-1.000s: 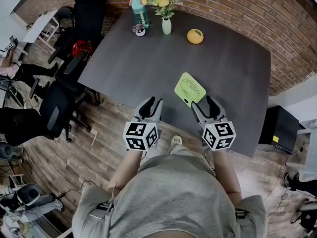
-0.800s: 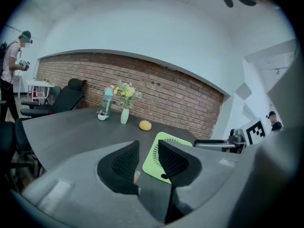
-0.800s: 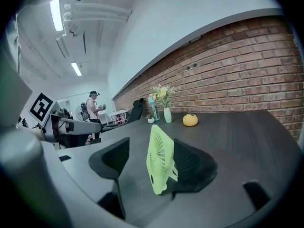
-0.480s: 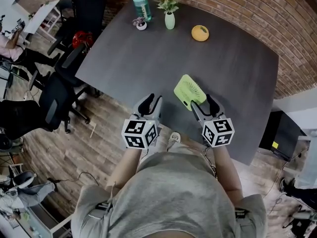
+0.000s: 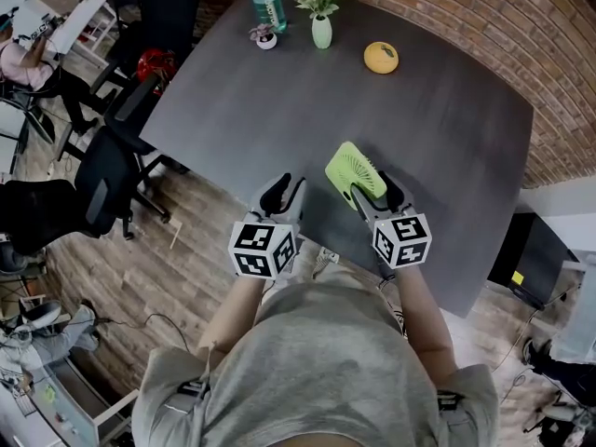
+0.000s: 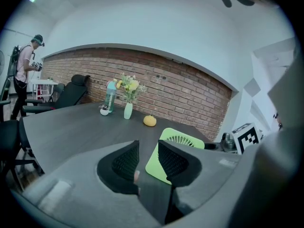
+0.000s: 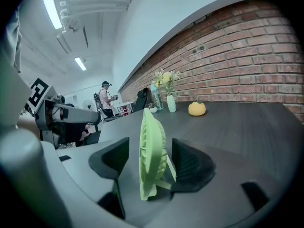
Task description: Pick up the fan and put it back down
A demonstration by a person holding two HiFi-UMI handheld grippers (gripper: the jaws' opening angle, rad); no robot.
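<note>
Fan: the green fan [image 5: 356, 168] stands upright on its small foot near the front edge of the table [image 5: 279, 110], base on the surface, not lifted.
Right gripper: the right gripper [image 7: 153, 161] straddles the fan, one jaw on each side of the grille; the jaws are apart, with a gap showing on both sides (the right-hand jaw sits very near the foot, and I cannot tell if it touches it).
Left gripper: the left gripper [image 6: 148, 158] hovers just beside, over the table edge, jaws a little apart with nothing between them; the fan only shows beyond the gap.
Progress: judging by this, the reach is done and the grasp is not yet made; nothing of the lift has happened.
Left to do: close on the fan, raise it clear, set it back upright, let go.
Watch for: a thin, light body on a narrow foot could tip if only one jaw meets it.
Farther off: an orange fruit [image 5: 380, 57], a vase of flowers [image 5: 321, 28] and a bottle [image 5: 267, 3] stand well apart at the table's far side, clear of the work.
</note>
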